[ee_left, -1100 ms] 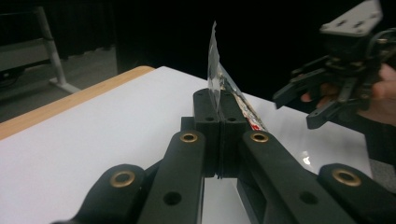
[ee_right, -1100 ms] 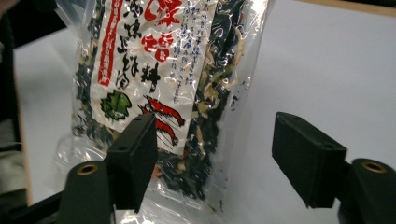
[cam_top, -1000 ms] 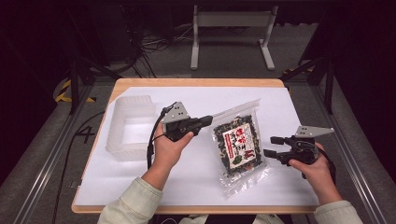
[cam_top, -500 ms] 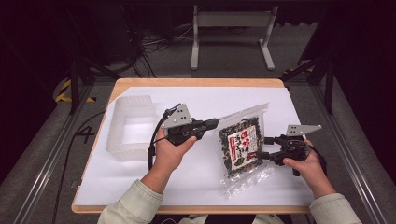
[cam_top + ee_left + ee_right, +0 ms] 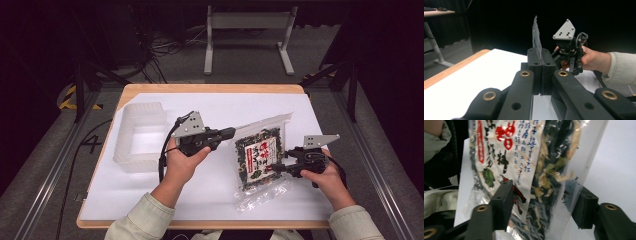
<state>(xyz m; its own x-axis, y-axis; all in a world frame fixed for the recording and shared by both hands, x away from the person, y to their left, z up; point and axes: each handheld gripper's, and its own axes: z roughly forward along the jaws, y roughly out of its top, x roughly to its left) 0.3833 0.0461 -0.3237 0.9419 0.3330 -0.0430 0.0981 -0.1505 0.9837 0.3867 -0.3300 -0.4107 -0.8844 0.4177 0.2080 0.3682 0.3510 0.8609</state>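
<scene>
A clear bag of dried seaweed mix (image 5: 257, 155) with a red and white label is held tilted over the white table sheet (image 5: 150, 195). My left gripper (image 5: 231, 133) is shut on the thin film at the bag's upper left edge (image 5: 536, 35), as the left gripper view (image 5: 541, 58) shows. My right gripper (image 5: 278, 168) has come in at the bag's right side. Its jaws have just been closing and stand on either side of the bag (image 5: 524, 152). One finger (image 5: 504, 200) is in front of the label; the other finger (image 5: 585, 207) shows through the clear film, and a gap remains.
A translucent plastic container (image 5: 142, 109) stands on the left of the sheet, open side up. The wooden table edge (image 5: 210, 88) runs along the back. A metal stand and cables lie on the floor beyond. The person's right hand (image 5: 594, 58) is seen past the left jaws.
My right gripper has moved left to the bag and now straddles its right side with narrower jaws. The left gripper with the bag's edge has shifted slightly to the right.
</scene>
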